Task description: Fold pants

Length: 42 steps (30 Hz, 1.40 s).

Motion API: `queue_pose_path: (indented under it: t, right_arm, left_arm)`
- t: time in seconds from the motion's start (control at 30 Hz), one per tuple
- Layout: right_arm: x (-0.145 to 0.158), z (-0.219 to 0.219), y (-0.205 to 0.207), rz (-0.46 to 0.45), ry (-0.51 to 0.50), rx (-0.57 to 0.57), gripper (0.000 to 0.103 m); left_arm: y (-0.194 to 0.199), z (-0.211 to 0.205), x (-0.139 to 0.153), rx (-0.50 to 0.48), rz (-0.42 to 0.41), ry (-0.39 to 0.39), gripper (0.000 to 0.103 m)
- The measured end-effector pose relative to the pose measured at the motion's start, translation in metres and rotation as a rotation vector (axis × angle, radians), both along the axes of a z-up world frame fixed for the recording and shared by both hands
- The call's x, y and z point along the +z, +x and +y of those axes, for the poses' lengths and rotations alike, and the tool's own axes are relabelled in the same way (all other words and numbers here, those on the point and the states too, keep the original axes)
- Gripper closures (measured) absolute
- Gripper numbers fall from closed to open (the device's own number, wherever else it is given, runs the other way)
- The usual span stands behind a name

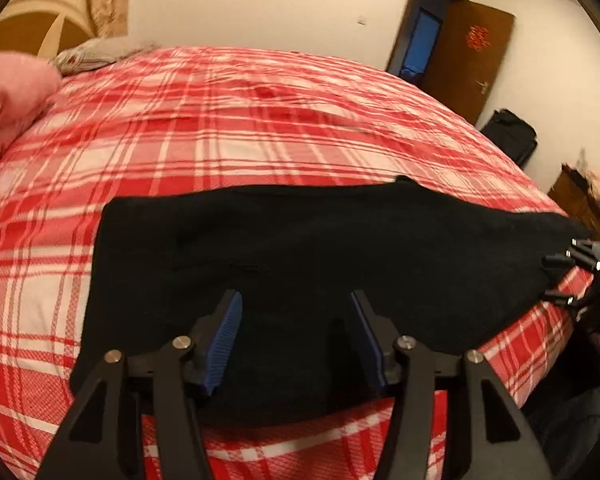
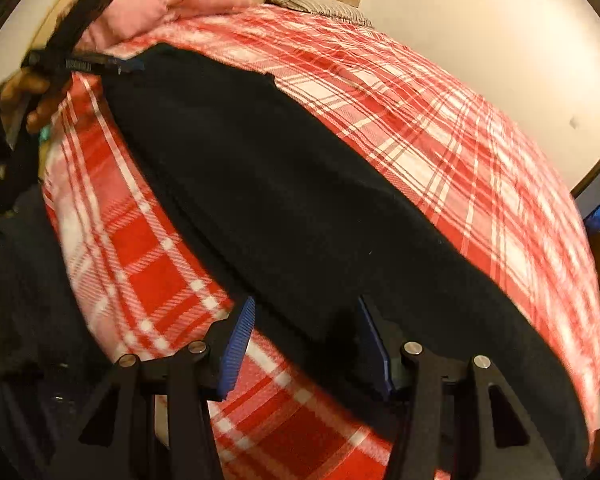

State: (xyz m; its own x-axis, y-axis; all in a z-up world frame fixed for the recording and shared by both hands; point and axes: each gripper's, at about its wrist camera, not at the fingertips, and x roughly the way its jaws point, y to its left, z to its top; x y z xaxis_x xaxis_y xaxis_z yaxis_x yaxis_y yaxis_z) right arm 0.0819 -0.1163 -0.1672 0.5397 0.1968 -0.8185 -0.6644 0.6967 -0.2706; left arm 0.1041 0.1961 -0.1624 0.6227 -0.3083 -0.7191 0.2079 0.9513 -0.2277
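Observation:
Black pants (image 1: 300, 240) lie folded lengthwise in a long strip on a red plaid bedspread (image 1: 220, 120). My left gripper (image 1: 296, 324) is open, its blue pads (image 1: 226, 332) straddling the near edge of the pants at one end. In the right wrist view the pants (image 2: 280, 184) run diagonally from the upper left to the lower right. My right gripper (image 2: 306, 340) is open over the other end, dark cloth between its fingers. The right gripper (image 1: 560, 280) shows at the pants' right tip. A hand (image 2: 28, 96) holds the left gripper (image 2: 100, 66) at the far end.
A pink quilt (image 1: 12, 88) and a grey cloth (image 1: 96, 54) lie at the head of the bed. A brown door (image 1: 468, 52) stands ajar, with a black bag (image 1: 508, 136) on the floor beside it. The bedspread (image 2: 460, 140) stretches wide beyond the pants.

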Motion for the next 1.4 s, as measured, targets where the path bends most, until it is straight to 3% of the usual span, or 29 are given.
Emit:
queue_pose_path:
  t: [0.1, 0.17, 0.27, 0.4, 0.63, 0.7, 0.73, 0.77, 0.83, 0.93, 1.03, 1.17, 1.3, 1.4]
  right_arm:
    - [-0.003, 0.004, 0.002, -0.001, -0.002, 0.016, 0.073]
    - [-0.001, 0.006, 0.001, 0.009, 0.007, 0.026, 0.093]
    - [0.007, 0.007, -0.004, 0.009, 0.021, 0.034, 0.100]
    - [0.016, 0.007, -0.012, 0.021, 0.022, 0.048, 0.100]
    - [-0.003, 0.010, -0.006, 0.081, -0.022, 0.037, 0.098]
    - [0.005, 0.008, -0.001, 0.105, -0.009, 0.029, 0.084]
    - [0.010, 0.006, 0.000, 0.105, -0.003, 0.027, 0.066]
    - [0.017, 0.003, 0.002, 0.108, 0.016, 0.028, 0.061]
    - [0.036, 0.001, 0.012, 0.122, 0.084, 0.027, 0.061]
    - [0.066, 0.008, 0.031, 0.108, 0.178, 0.030, 0.061]
    - [0.084, 0.024, 0.061, 0.111, 0.271, 0.028, 0.061]
    - [0.080, 0.048, 0.107, 0.178, 0.386, -0.025, 0.061]
    - [0.057, 0.074, 0.155, 0.338, 0.545, -0.098, 0.061]
    - [0.036, 0.095, 0.179, 0.455, 0.617, -0.129, 0.061]
  left_arm:
    - [0.002, 0.005, -0.002, 0.010, 0.006, -0.030, 0.045]
    - [0.003, 0.006, -0.003, 0.012, 0.007, -0.033, 0.045]
    - [0.004, 0.005, -0.003, 0.010, 0.008, -0.034, 0.045]
    - [0.005, 0.006, -0.003, 0.008, 0.007, -0.041, 0.045]
    - [0.006, 0.007, -0.001, 0.007, 0.008, -0.045, 0.045]
    - [0.005, 0.009, 0.002, 0.005, 0.003, -0.049, 0.045]
    - [0.004, 0.009, 0.004, 0.005, -0.004, -0.048, 0.045]
    - [0.004, 0.010, 0.007, 0.007, -0.015, -0.040, 0.045]
    - [0.003, 0.012, 0.014, 0.017, -0.052, -0.013, 0.045]
    - [0.006, 0.018, 0.020, 0.050, -0.097, 0.020, 0.033]
    - [0.012, 0.022, 0.017, 0.059, -0.101, 0.030, 0.032]
    - [0.010, 0.023, 0.004, 0.053, -0.084, 0.056, 0.032]
    - [0.003, 0.017, -0.004, 0.036, -0.120, 0.144, 0.032]
    - [0.004, 0.017, -0.006, 0.033, -0.137, 0.154, 0.029]
